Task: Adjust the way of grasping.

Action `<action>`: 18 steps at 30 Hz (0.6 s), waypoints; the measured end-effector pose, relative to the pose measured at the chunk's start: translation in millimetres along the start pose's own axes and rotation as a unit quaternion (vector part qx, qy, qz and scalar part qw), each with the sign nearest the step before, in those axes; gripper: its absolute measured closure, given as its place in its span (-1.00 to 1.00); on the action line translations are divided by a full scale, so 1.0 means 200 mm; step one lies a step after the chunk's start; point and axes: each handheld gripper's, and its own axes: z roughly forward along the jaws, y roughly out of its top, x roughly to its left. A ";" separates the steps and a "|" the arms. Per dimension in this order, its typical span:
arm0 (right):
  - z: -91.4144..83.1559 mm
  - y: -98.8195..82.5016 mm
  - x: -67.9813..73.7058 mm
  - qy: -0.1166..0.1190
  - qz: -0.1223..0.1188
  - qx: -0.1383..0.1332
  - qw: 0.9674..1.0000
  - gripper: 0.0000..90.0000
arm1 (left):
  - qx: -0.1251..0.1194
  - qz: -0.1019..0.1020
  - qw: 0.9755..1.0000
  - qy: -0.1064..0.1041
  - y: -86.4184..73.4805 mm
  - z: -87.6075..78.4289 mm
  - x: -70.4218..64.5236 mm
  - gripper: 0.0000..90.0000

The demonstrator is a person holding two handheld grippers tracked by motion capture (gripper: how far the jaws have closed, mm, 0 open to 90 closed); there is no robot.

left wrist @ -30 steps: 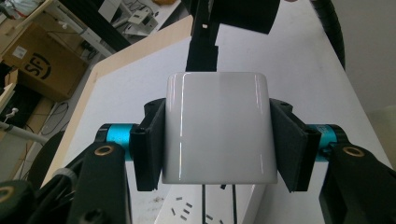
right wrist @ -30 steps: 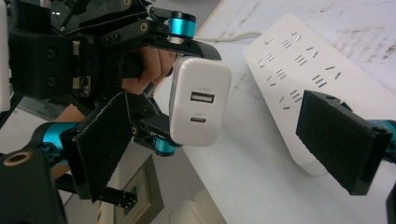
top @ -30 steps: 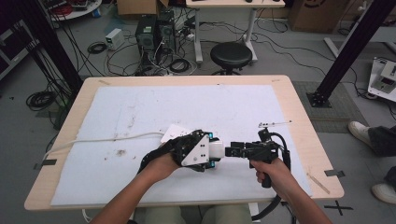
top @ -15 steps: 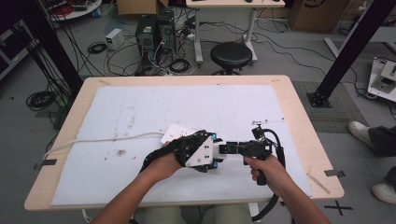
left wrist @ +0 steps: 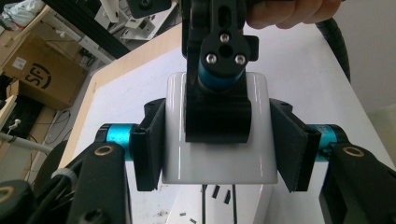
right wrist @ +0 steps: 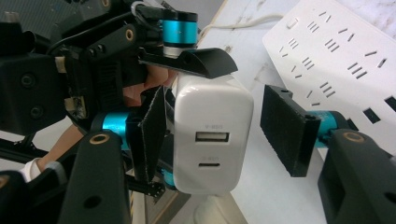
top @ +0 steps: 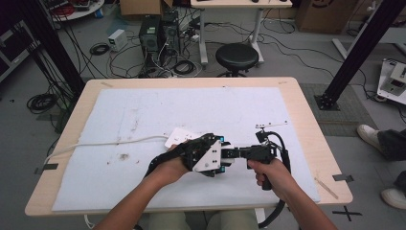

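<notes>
A white USB charger (left wrist: 217, 158) hangs just above the white power strip (top: 179, 136), and my left gripper (left wrist: 218, 140) is shut on its two sides. From the right, my right gripper (right wrist: 219, 135) reaches around the charger's port end (right wrist: 212, 140). Its jaws have just been closing with the charger between them. Its left pad (right wrist: 152, 135) is next to the charger, while a gap remains at its right pad (right wrist: 285, 135). In the high view both grippers meet tip to tip near the table's front middle (top: 226, 155). The power strip (right wrist: 336, 60) lies flat beneath them.
The strip's white cable (top: 95, 143) runs left across the white mat (top: 143, 110) and off the table's left edge. A taped white strip (top: 272, 125) lies right of centre. Beyond the table stand a black stool (top: 237, 56), computer towers (top: 155, 36) and floor cables.
My right gripper has slid left up to the left gripper, and its jaws have narrowed around the charger. The left gripper has kept still with the charger in it.
</notes>
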 end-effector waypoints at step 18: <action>-0.01 0.00 -0.02 0.002 0.024 -0.011 1.000 0.40 | 0.002 -0.040 0.999 -0.003 -0.02 0.01 0.02 -0.12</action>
